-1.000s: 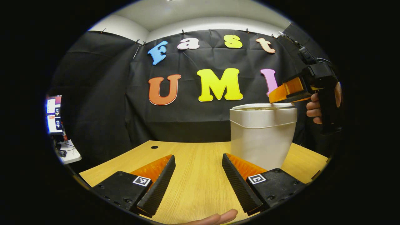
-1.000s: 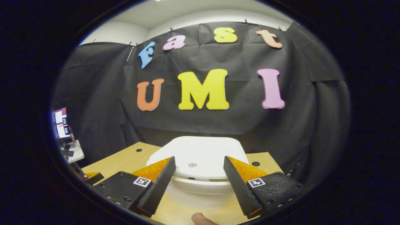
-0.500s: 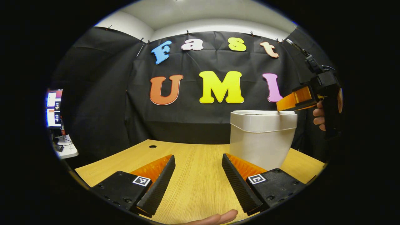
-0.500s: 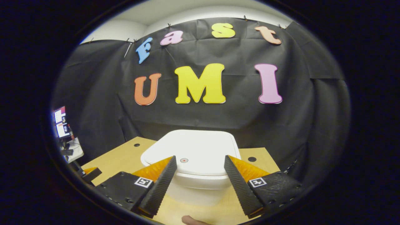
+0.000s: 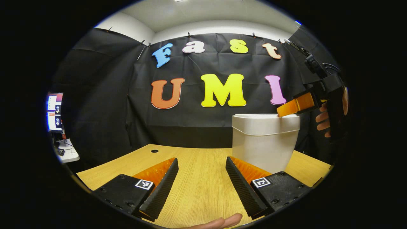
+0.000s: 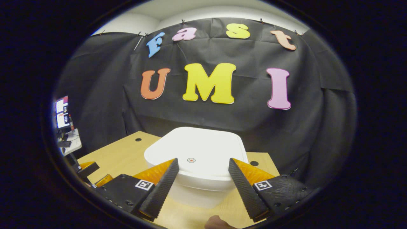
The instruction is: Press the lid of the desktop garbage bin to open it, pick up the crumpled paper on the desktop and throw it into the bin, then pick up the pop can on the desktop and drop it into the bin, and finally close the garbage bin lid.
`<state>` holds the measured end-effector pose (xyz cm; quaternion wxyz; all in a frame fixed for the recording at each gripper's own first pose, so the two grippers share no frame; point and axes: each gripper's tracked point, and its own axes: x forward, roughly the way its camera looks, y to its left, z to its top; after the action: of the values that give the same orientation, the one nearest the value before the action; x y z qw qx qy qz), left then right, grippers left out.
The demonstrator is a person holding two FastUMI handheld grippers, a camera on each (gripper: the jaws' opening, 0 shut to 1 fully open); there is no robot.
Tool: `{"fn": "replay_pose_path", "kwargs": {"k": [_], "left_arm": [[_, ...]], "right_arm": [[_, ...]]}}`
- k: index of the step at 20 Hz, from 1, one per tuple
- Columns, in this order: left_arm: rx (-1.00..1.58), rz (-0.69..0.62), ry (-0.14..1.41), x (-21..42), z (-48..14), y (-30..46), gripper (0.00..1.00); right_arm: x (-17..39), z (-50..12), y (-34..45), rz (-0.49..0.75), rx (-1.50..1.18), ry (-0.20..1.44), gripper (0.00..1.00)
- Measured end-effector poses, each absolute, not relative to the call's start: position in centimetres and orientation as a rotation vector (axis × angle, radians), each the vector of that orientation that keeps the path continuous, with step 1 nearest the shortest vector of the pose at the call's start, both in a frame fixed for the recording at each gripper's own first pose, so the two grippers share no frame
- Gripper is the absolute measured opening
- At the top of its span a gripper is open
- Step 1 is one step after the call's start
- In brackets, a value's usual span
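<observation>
Left hand-held gripper (image 5: 202, 184): fingers spread, grasping nothing, held low over the bare tabletop (image 5: 197, 159) just left of the garbage bin (image 5: 264, 143) — judged parked clear of the bin so the other hand has room to work.

Garbage bin: stands upright on the tabletop. Its lid (image 6: 197, 152) sits flat on the rim, apparently shut. A small round mark (image 6: 191, 160) lies near the lid's front edge, likely the press point.

Right hand-held gripper (image 6: 202, 184): fingers apart, gripping nothing. In the left gripper view it (image 5: 287, 109) angles down from the right, tip at or on the lid's right edge — contact cannot be confirmed. In its own view the fingers straddle the round mark, a placement suited to pressing the lid.

Crumpled paper and pop can: no location can be given.
</observation>
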<state>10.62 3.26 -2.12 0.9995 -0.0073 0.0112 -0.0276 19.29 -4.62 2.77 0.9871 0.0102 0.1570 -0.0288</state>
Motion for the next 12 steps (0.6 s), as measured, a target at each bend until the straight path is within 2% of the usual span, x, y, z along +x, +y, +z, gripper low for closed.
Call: {"fn": "replay_pose_path", "kwargs": {"k": [3,7,12], "left_arm": [[-0.022,-0.053,0.042,10.8,-2.7,3.2,0.97],[-0.031,-0.053,0.045,10.7,-2.7,2.8,0.97],[-0.031,-0.06,0.039,10.2,-2.3,1.8,0.97]], "right_arm": [[19.1,3.8,-4.8,-0.033,0.094,0.275,0.94],[18.1,4.2,-6.4,-0.035,0.152,0.247,0.97],[14.8,5.1,-11.3,-0.119,0.095,0.169,0.96]]}}
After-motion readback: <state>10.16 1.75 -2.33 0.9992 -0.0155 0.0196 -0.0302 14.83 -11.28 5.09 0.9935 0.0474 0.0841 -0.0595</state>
